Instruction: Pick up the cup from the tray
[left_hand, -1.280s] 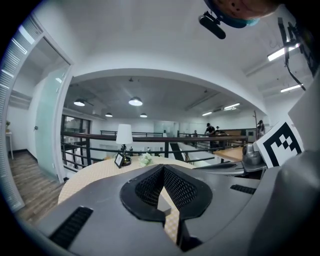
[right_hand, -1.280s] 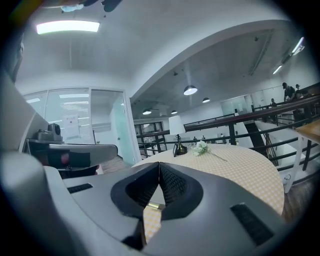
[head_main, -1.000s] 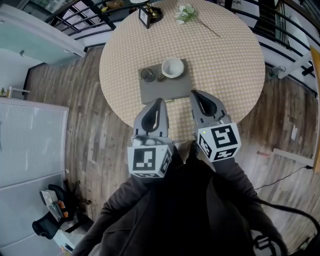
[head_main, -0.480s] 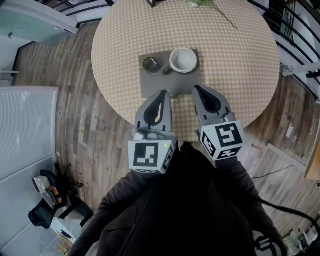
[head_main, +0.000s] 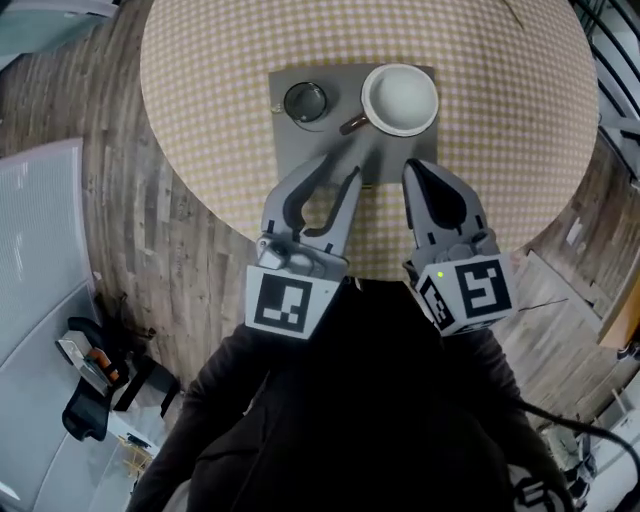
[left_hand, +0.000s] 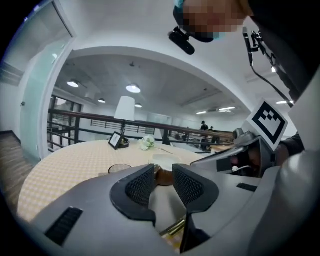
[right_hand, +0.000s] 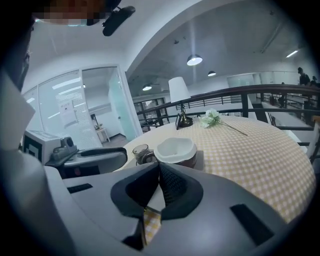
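Left gripper (head_main: 335, 170) fingers (left_hand: 140, 186), earlier together, now mid-opening, empty.

Glass (head_main: 305, 100) close L of cup (head_main: 400, 98)

table (head_main: 200, 80): tan-white check | tray (head_main: 290, 140) — grey | cup (head_main: 400, 98) — white inside, brown outside

Head view: high above, steeply down; bench (head_main: 200, 120) and tray (head_main: 345, 85) at 12 o'clock. Both gripper views: low at near bench edge, facing across. All three share tray and cup (head_main: 400, 98).
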